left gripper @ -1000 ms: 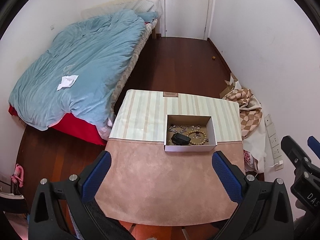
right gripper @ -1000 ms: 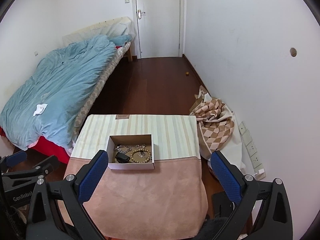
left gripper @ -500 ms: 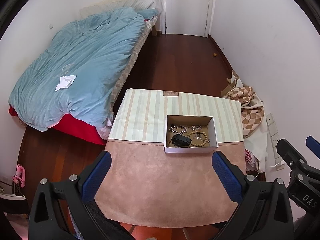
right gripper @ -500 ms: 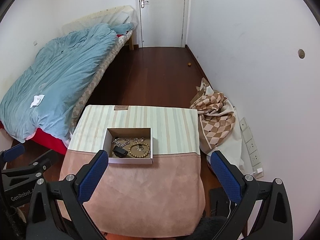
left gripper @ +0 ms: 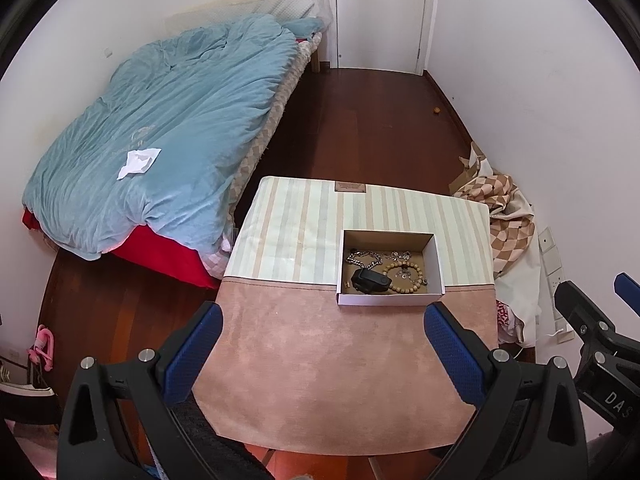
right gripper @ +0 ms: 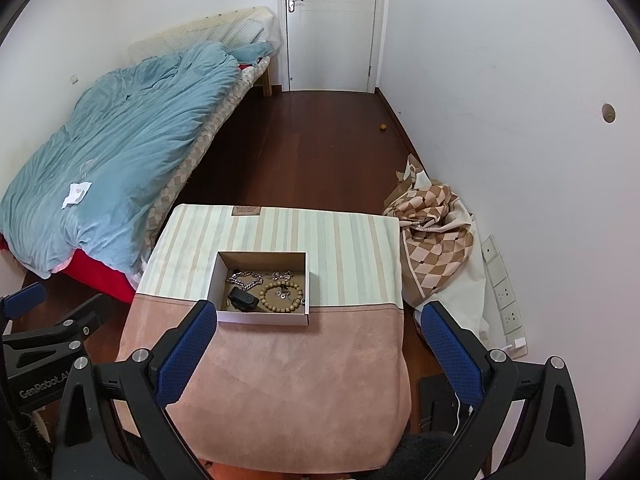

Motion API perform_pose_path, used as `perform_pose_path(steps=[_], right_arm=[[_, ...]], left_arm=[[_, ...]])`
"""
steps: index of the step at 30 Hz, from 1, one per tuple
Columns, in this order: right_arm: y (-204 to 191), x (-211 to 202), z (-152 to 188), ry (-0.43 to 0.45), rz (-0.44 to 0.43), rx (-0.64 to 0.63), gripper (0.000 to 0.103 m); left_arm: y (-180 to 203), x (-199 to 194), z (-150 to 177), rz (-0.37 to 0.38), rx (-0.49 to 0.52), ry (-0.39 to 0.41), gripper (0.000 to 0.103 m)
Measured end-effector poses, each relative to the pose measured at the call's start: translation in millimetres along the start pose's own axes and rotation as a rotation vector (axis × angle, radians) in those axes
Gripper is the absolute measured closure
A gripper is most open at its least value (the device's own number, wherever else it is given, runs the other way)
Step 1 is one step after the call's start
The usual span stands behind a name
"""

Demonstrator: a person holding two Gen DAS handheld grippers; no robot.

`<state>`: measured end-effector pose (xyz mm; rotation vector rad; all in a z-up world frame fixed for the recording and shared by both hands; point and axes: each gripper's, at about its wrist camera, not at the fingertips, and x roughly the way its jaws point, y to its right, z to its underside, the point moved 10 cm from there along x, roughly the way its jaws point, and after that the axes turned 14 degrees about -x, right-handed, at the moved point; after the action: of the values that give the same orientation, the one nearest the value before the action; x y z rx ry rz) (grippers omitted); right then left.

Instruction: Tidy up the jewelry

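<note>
Left tongs (left gripper: 322, 344) and right tongs (right gripper: 318, 342), both with blue-padded jaws spread wide and empty, hover above the near pink half of the cloth-covered bench (left gripper: 320, 360). The open white cardboard box (left gripper: 390, 300) sits at the seam with the striped half, beyond both tongs, holding a wooden bead bracelet (left gripper: 403, 277), a silver chain (left gripper: 364, 258) and a small black case (left gripper: 370, 281). "GenRobot" reads on the left tool in the right view only; "DAS" on the right tool in the left view.
</note>
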<state>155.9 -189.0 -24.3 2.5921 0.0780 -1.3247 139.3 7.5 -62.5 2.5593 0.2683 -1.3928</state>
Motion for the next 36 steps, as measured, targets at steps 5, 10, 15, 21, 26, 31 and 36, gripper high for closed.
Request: perform_pose_path(steps=[5, 10, 15, 21, 26, 31, 36], right_arm=[[-0.8, 0.2, 0.7, -0.002, -0.004, -0.002, 0.0], [-1.2, -0.1, 1.0, -0.002, -0.005, -0.001, 0.0], [-2.0, -0.4, 2.1, -0.002, -0.006, -0.002, 0.0], [-3.6, -0.5, 6.3, -0.005, -0.012, 0.002, 0.0], [-2.7, 0.0, 8.9, -0.007, -0.013, -0.001, 0.0], [-2.6, 0.6, 8.9, -0.006, -0.007, -0.004, 0.0], [-3.0, 0.5, 9.1, -0.007, -0.004, -0.012, 0.0]], left_arm=[[-2.1, -1.2, 0.1, 0.002, 0.0, -0.001, 0.0], [-1.7, -2.5, -0.6, 0.002, -0.001, 0.003, 0.0], [-1.6, -2.6, -0.7, -0.004, 0.0, 0.006, 0.0], [-1.6, -4.0, -0.3, -0.005, 0.001, 0.008, 0.0], [-1.1, -5.8, 0.0, -0.009, 0.002, 0.011, 0.0], [-1.7, -6.6, 0.8, -0.008, -0.001, 0.011, 0.0], [-2.1, -6.2, 0.6, -0.007, 0.0, 0.01, 0.0]])
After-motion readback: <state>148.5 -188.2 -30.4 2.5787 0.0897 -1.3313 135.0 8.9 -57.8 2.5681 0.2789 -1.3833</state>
